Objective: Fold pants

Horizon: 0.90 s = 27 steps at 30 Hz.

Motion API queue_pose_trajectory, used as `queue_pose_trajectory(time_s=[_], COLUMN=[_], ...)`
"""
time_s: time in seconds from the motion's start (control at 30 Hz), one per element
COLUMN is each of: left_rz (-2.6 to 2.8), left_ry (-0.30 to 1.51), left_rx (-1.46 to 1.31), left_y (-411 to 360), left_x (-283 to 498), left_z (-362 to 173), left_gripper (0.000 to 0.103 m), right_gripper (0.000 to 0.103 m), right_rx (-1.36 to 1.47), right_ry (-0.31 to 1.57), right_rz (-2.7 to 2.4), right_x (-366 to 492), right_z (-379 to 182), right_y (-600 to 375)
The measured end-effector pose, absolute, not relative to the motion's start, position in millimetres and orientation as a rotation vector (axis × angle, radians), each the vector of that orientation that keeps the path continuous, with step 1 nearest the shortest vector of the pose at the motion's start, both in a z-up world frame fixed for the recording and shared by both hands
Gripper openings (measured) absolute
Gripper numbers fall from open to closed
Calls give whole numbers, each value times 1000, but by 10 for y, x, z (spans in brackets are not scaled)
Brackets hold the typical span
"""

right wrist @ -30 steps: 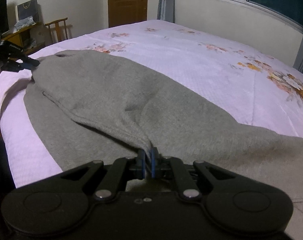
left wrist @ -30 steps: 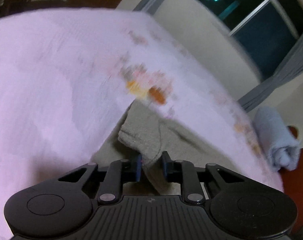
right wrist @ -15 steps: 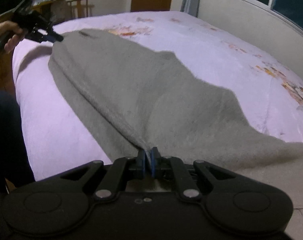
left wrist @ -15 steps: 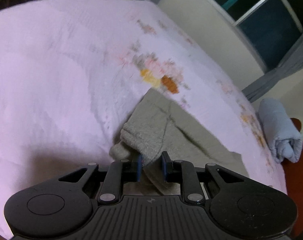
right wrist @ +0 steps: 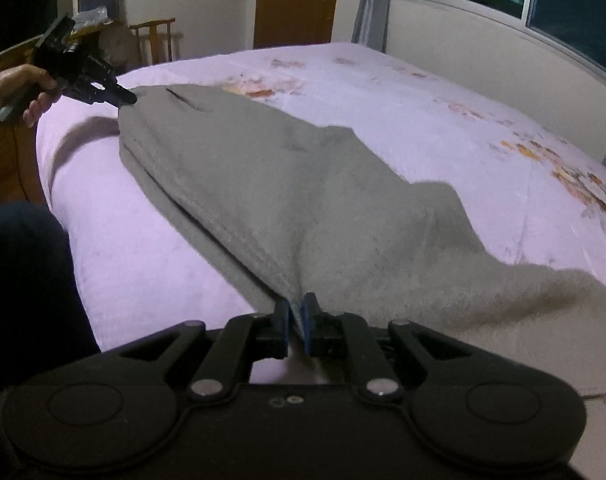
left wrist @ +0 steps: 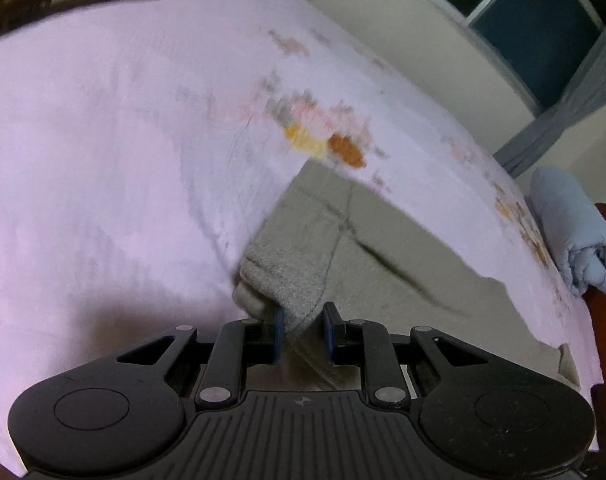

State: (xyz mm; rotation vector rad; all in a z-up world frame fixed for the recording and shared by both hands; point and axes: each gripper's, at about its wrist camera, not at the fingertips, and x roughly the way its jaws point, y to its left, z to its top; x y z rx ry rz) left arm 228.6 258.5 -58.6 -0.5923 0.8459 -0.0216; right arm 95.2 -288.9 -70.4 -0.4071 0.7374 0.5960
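Grey pants [right wrist: 287, 184] are being held stretched over the bed [right wrist: 443, 112], pinched at each end by the left gripper [left wrist: 302, 330] and right gripper [right wrist: 296, 320].

grey pants [right wrist: 287, 184], plain, fuzzy texture. bedsheet [right wrist: 443, 120] pale lilac-pink with scattered orange, yellow and pink floral print. left gripper [left wrist: 302, 330] and right gripper [right wrist: 296, 320] black with blue pads. rolled towel [left wrist: 571, 232] light blue. door [right wrist: 297, 2] brown wood. curtain [right wrist: 373, 4] grey.
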Motion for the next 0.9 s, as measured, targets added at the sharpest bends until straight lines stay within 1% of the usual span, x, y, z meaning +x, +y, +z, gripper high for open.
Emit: queue_pose_trajectory(time_s=[0.03,0.17,0.2,0.23,0.27,0.3,0.33,0.37,0.4,0.43,0.53,0.63,0.67,0.7,0.73,0.8,0.9], left_rz=[-17,-15,-15,-13,-7,13,37,44,45,51,73,44,47,60,63,58,47], left_ry=[840,836,843,843,840,848,847,834,828,817,731,677,664,649,647,651,654], left_rx=[-615,-571,-569,-568,-566,-556,-536,-509,-493,-481,-412,-384,-352,-318,-299,-287,-294], left_y=[2607,2560,2550,2549,2549,2552,2548,2554,2569,2573,2441,2101,1949,1772,1609,1335,997], left_x=[2281,2269,2278,2282,2281,2276,2255,2205,2158,2110,1938,1849,1831,1818,1818,1812,1814], left_z=[-597,-560,-582,-598,-606,-605,-586,-545,-506,-453,-186,-61,-62,-87,-130,-205,-280], left_gripper=[20,20,21,23,28,44,56,56,56,56,56,57,59,65,70,70,70], right_gripper=[0,0,2,2,3,8,10,12,18,20,21,21,21,23,23,23,23], right_rx=[-399,-351,-340,-329,-310,-288,-272,-265,-256,-237,-113,60,127,205,283,424,558], right_ry=[749,722,736,750,744,743,748,731,702,675,622,584,576,567,557,541,535], right_rz=[590,564,559,552,542,534,529,521,502,481,381,181,105,37,-14,-86,-134], right_x=[997,985,1012,1041,1056,1065,1054,1012,954,896,836,935,981,1031,1085,1171,1314], right_z=[-764,-684,-726,-777,-795,-772,-732,-663,-583,-505,-322,-229,-224,-218,-224,-255,-348], right_y=[-2879,-2923,-2929,-2934,-2940,-2938,-2959,-2989,-3059,-3161,-3644,-4263,-4480,-4697,-4895,-5274,-5649])
